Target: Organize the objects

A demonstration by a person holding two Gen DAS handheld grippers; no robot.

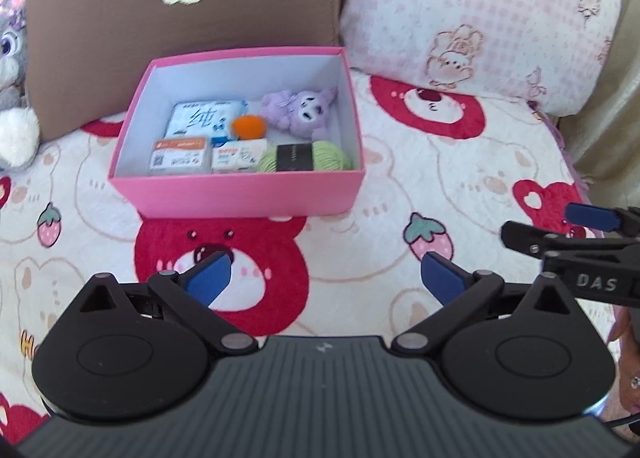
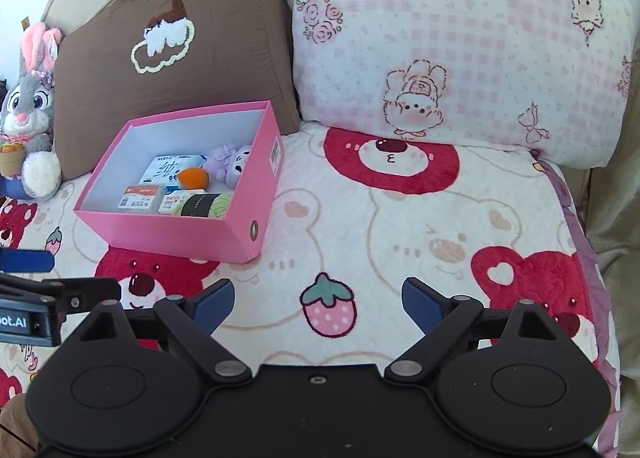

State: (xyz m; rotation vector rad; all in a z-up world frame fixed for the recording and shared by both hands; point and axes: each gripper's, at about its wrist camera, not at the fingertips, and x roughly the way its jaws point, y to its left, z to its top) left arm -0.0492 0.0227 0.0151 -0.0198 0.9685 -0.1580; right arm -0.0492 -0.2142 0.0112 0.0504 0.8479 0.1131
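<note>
A pink box [image 1: 248, 194] [image 2: 172, 234] stands on the bear-print blanket [image 1: 384, 186] in front of the pillows. Inside lie a purple plush [image 1: 298, 112] [image 2: 232, 166], an orange ball [image 1: 248, 126] [image 2: 193, 177], a green yarn skein [image 1: 306, 157] [image 2: 208, 205], a blue tissue pack [image 1: 202, 119] [image 2: 166, 170] and two small packets [image 1: 180, 156] [image 1: 236, 158]. My left gripper [image 1: 326, 278] hangs open over the blanket, short of the box, nothing between its blue pads. My right gripper [image 2: 318, 304] is also open and empty, to the right of the box.
A brown cushion [image 1: 176, 34] [image 2: 176, 70] and a pink checked pillow [image 1: 480, 18] [image 2: 460, 50] lean behind the box. A grey rabbit plush [image 2: 30, 114] [image 1: 12, 70] sits at far left. The bed's edge falls away at right.
</note>
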